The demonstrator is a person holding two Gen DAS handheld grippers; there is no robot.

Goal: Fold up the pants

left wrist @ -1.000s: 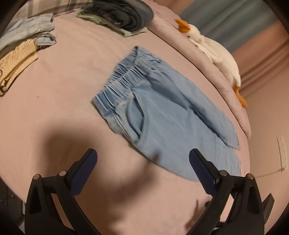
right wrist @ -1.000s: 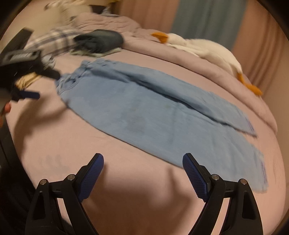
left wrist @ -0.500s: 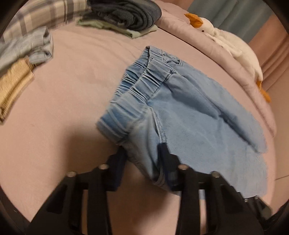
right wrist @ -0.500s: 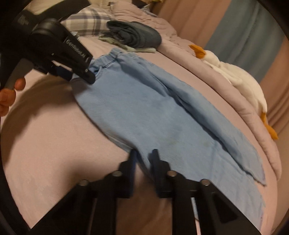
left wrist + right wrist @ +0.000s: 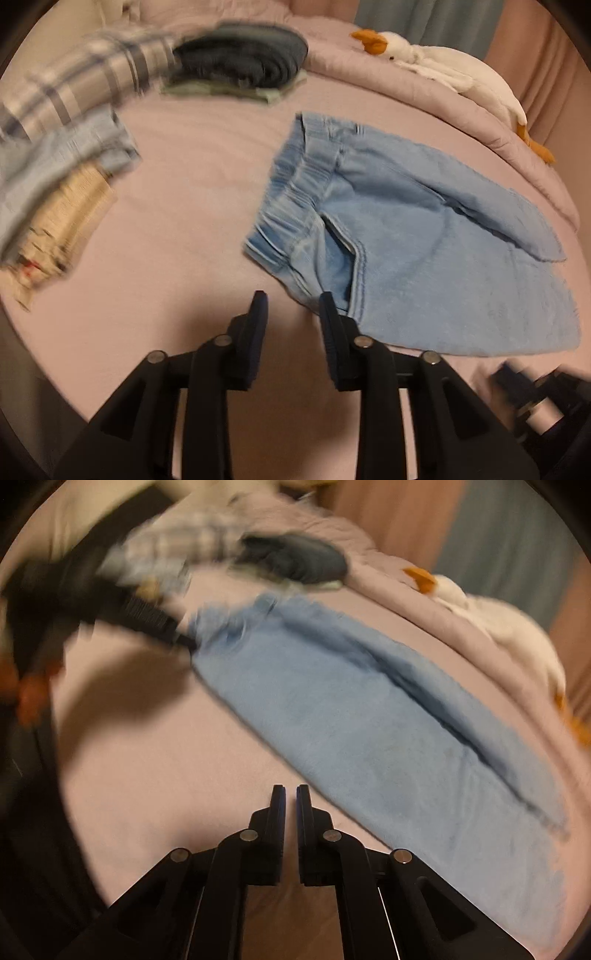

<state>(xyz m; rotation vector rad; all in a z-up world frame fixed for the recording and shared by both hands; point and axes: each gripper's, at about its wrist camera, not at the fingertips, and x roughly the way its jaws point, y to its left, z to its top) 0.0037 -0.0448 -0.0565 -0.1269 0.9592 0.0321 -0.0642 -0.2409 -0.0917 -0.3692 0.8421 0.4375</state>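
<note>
Light blue denim pants (image 5: 424, 236) lie flat on the pink bed, elastic waistband (image 5: 295, 195) to the left, legs running right. My left gripper (image 5: 291, 302) sits at the near hip corner by the pocket, jaws partly open with bare sheet between them; its right finger (image 5: 328, 314) touches the fabric edge. In the right wrist view the pants (image 5: 369, 716) stretch diagonally. My right gripper (image 5: 290, 794) is nearly shut with nothing between its jaws, just off the near edge of the leg. The left gripper (image 5: 147, 616) shows blurred at the waistband.
Folded dark jeans (image 5: 240, 62) on a green garment sit at the back. A plaid pillow (image 5: 85, 85), a light blue garment (image 5: 70, 155) and a tan knit (image 5: 66, 218) lie at the left. A white plush goose (image 5: 443, 70) lies on the rolled blanket behind.
Both grippers closed down at the pants' near edge and have since slipped back off it. The left jaws have reopened slightly; the right stays nearly shut, empty. Both views swung, blurred.
</note>
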